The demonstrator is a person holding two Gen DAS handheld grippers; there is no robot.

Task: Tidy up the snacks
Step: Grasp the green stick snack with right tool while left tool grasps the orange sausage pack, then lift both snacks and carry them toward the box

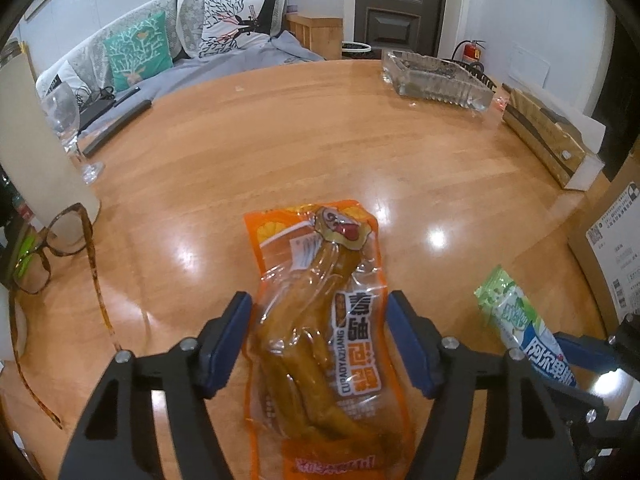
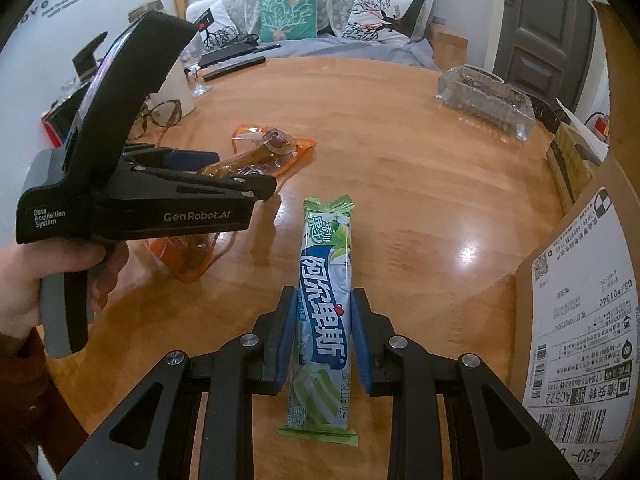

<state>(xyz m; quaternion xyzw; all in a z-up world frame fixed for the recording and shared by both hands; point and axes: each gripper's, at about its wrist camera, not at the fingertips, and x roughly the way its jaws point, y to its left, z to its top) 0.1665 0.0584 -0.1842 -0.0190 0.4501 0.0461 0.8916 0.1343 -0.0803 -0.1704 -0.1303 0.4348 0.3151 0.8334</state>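
Blue pads of the left claw [image 1: 319, 338] sit on either side of the orange snack pouch [image 1: 320, 320], which lies flat on the wooden bench [image 1: 280, 140] and runs lengthwise away from the wrist. The pads look to be touching the pouch's edges, or very nearly so; whether they already squeeze it cannot be told. Over on the other wrist, the right claw [image 2: 324, 336] is pressed onto the green-and-blue candy stick [image 2: 326, 304], pinching it across its narrow middle with both ends sticking out free.

Both snacks sit near each other, close to the bench's near edge, with the cardboard box [image 2: 580, 300] just to the right (likely where they should end up, though nothing here confirms it).

To do this step well, the left claw should close on the firm meat inside the pouch, not only on the slippery film, or the bag may slide out as it lifts. The candy stick is long and light, so a centred grip should keep it from drooping. Lifting straight up first should clear the eyeglasses [image 1: 52, 248] and wine glass [image 1: 66, 120] at the left.
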